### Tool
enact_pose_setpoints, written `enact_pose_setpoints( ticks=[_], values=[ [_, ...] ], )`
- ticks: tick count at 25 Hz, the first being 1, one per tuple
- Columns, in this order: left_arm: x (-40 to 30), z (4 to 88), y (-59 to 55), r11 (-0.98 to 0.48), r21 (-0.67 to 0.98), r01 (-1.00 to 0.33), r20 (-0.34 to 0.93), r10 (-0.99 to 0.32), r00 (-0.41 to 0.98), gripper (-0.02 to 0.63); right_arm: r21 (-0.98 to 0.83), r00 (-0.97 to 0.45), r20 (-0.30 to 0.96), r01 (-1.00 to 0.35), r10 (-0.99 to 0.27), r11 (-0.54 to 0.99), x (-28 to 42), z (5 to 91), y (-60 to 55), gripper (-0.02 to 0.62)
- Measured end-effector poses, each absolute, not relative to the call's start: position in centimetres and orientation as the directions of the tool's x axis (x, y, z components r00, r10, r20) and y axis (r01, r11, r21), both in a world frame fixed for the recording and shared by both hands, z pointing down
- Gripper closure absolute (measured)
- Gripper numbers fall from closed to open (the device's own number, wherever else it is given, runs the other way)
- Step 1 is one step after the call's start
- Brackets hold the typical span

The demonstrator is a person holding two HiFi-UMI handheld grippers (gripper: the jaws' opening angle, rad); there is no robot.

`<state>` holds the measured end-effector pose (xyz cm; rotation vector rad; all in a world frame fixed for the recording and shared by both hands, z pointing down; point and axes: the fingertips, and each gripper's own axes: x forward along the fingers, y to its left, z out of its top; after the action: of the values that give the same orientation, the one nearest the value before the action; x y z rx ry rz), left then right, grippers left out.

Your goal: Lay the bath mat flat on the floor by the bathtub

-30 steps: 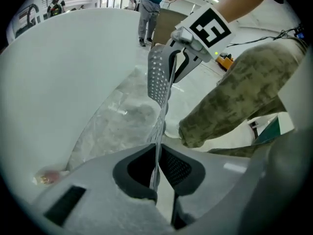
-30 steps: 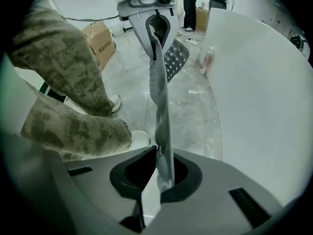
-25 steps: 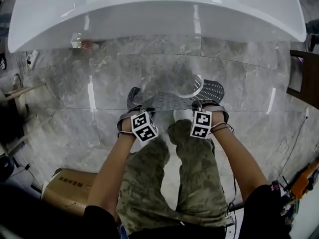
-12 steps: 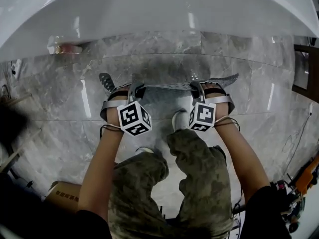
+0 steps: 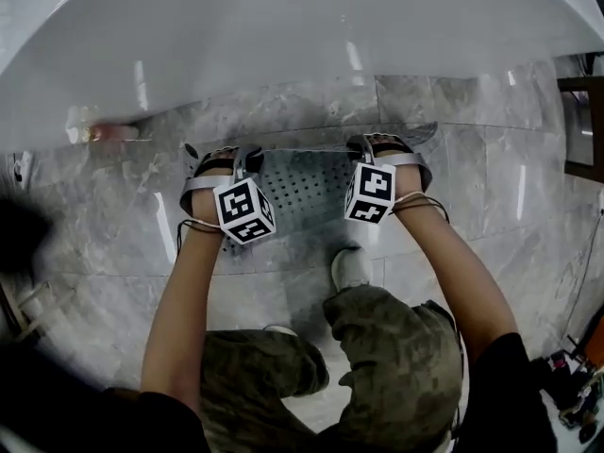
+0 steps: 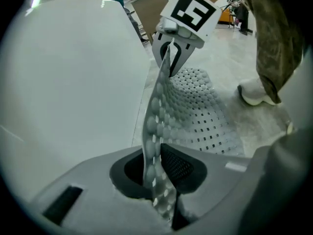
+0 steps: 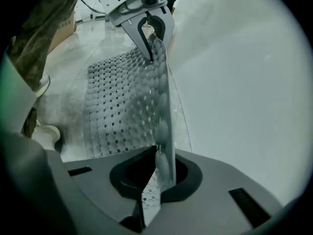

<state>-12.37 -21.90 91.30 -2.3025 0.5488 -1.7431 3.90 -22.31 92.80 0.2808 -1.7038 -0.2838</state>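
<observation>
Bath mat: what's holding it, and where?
Left gripper and right gripper pinch its far edge, near each end; the left's jaws have just been opening, mat between them.

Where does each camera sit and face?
Head view: on the head, steeply down at bath mat by bathtub; forearms, legs, left gripper, right gripper.
Left gripper view: on it, along the mat edge between its jaws, just opening, toward the right gripper; leg shows.
Right gripper view: on it, along the clamped edge toward the left gripper; leg shows.
Shared: mat, bathtub.
</observation>
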Motion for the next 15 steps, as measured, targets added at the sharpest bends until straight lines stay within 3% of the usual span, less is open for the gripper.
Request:
enact_pose_setpoints(
  ticks=[9, 15],
  values=[
    [-11.3, 97.3, -25.5, -0.895, -0.431, -0.118, 0.868, -0.446, 0.218, 0.528, 0.358, -0.128, 0.924, -0.034, -0.36, 0.933, 4.8, 98.2, -24.4, 0.571],
    [-10.7, 100.6, -26.9, -0.895, -0.437, -0.093, 0.871, -0.447, 0.202, 0.506, 0.316, -0.11, 0.938, -0.111, -0.328, 0.942, 5.5, 101.8, -24.9, 0.571]
  ],
)
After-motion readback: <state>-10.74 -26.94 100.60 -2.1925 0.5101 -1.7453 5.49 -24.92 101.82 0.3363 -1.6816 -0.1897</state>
